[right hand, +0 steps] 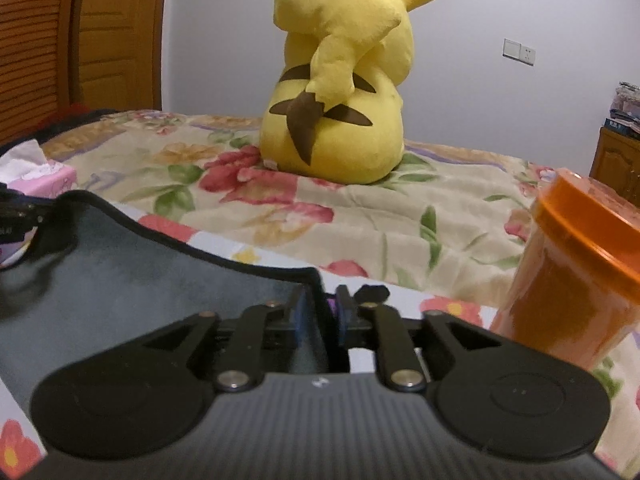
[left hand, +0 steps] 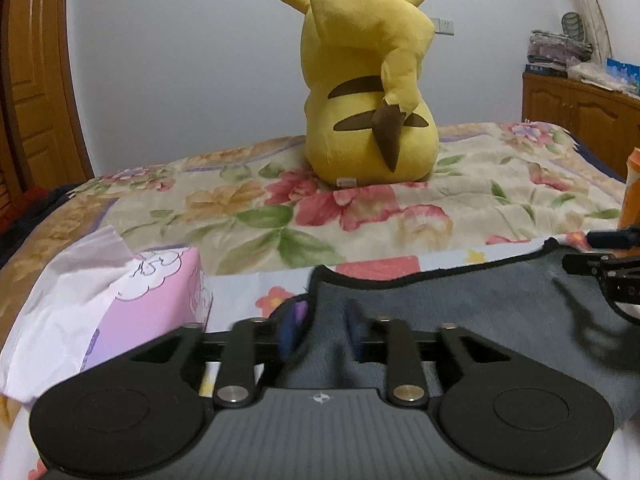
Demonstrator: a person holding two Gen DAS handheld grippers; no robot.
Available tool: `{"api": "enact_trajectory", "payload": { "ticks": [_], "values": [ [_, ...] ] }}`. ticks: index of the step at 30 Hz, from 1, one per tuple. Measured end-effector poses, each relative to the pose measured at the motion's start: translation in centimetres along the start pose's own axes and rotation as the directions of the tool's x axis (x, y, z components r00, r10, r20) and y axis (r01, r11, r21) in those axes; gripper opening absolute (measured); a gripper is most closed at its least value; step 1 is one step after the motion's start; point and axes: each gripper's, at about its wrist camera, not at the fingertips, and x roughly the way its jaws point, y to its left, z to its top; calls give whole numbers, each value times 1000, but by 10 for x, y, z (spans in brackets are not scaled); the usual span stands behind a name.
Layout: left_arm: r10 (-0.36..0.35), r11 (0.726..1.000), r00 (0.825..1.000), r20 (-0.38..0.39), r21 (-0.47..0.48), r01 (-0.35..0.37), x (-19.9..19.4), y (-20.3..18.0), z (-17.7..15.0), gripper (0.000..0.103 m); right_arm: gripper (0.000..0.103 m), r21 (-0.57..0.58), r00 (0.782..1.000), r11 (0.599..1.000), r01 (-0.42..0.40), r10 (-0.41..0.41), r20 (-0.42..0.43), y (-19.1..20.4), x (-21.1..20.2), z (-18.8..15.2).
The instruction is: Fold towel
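Floral bed [left hand: 240,208] underneath everything, quilt spread to the far wall. Big yellow plush [left hand: 368,80] seated mid-bed, back turned. Grey towel [left hand: 460,304] with dark trim spread across the near bed, far edge raised, between the tissue box and the jar. Left corner pinched in the left tool [left hand: 320,334], blue pads clenched on bunched cloth. Right corner gripped likewise by the right tool [right hand: 320,320], jaws tight on the trimmed edge. Pink tissue box [left hand: 156,300] just left of the towel, white tissue sticking up. Orange jar [right hand: 568,280], lidded, upright, just right of the towel.
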Motion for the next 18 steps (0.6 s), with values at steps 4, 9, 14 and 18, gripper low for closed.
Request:
{"api": "enact_trajectory", "payload": {
  "ticks": [4, 9, 14, 18],
  "values": [
    [-7, 1000, 1000, -9, -12, 7, -10, -1, -3, 44, 57, 5, 1000, 1000, -8, 8, 7, -2, -14, 0],
    [-22, 1000, 1000, -23, -15, 21, -35, -8, -8, 57, 57, 27, 1000, 999, -26, 26, -9, 1, -41, 0],
    [-36, 999, 999, -36, 0, 36, -66, -16, -11, 59, 57, 42, 999, 998, -36, 37, -12, 7, -76, 1],
    [-41, 999, 999, -33, 11, 42, -92, -21, -12, 62, 57, 34, 999, 998, -44, 44, 4, 14, -104, 5]
  ]
}}
